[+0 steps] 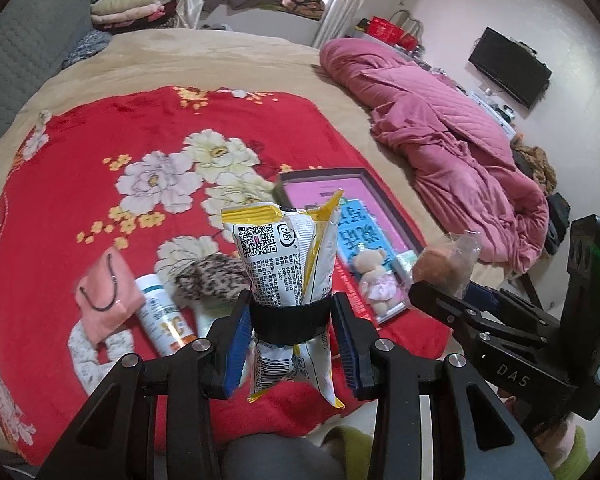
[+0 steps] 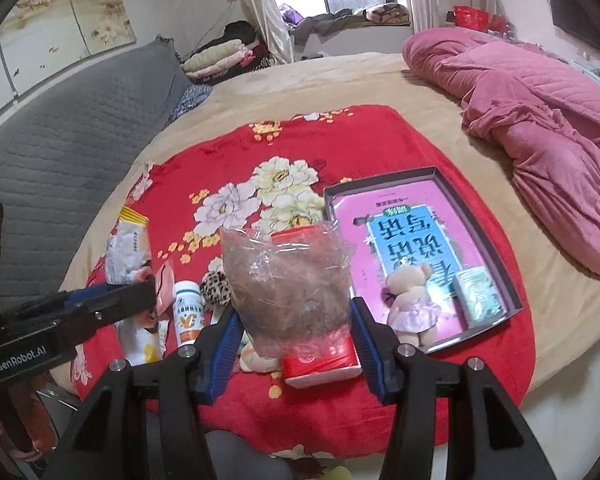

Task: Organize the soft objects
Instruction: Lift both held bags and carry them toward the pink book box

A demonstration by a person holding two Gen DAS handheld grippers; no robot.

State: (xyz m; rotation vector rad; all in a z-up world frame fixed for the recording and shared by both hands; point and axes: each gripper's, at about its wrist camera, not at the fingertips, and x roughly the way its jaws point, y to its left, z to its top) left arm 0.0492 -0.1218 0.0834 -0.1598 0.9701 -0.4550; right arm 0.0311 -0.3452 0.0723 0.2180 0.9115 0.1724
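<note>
Your left gripper (image 1: 292, 322) holds one yellow-and-white snack packet (image 1: 286, 256), jaws pinched on its middle above the bed (image 2: 340, 80). Your right gripper (image 2: 294, 334) holds one clear plastic bag (image 2: 286, 284), jaws closed on its base. On the red floral blanket (image 1: 160, 128), left to right: one pink pouch (image 1: 106, 294), one white bottle (image 2: 188, 316), one leopard-print plush (image 1: 212, 278), one tray (image 2: 496, 240) holding one teddy bear (image 2: 410, 304). Only the right view shows the red pack (image 2: 320, 366) and the tray's green box (image 2: 480, 294).

A pink quilt (image 2: 540, 128) lies bunched beside the red floral blanket (image 2: 260, 152); a television (image 1: 508, 66) hangs beyond.
</note>
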